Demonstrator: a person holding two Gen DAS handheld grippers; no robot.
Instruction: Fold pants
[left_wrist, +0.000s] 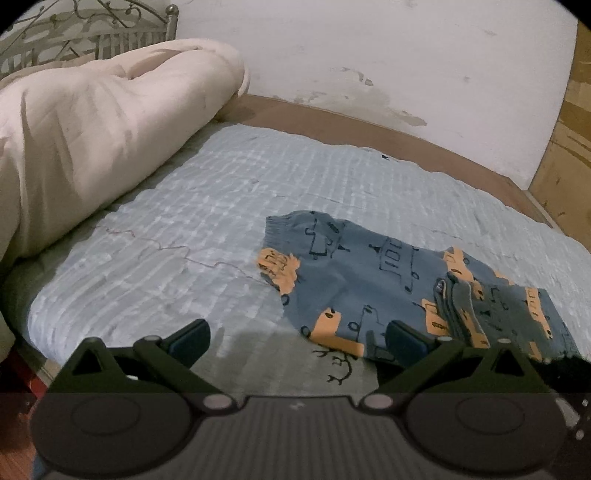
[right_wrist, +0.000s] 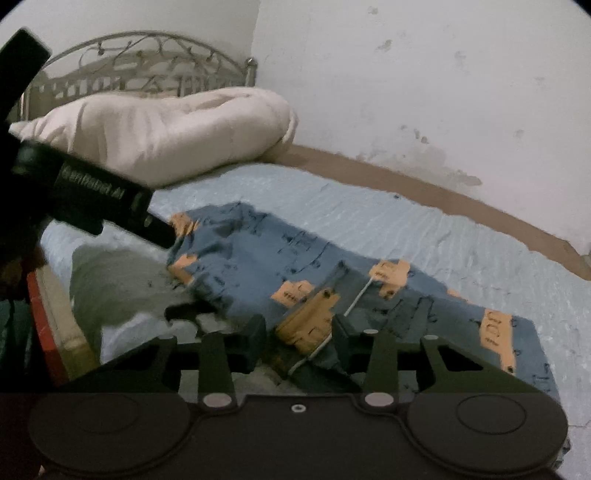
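Lying on the bed (left_wrist: 207, 206), the pants (left_wrist: 369, 280) are seen partly folded, long axis running away to the right | right tongs (right_wrist: 299, 341) are clenched on the bunched near edge and white drawstring (right_wrist: 354, 299) | left tongs (left_wrist: 299, 338) are released, nothing held, pants at the right fingertip.

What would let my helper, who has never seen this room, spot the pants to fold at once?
Find the bed with the pale blue quilt and the rolled cream duvet at its head. The pants lie flat on the quilt near its front edge. They alone are slate blue with dark line drawings and orange patches.
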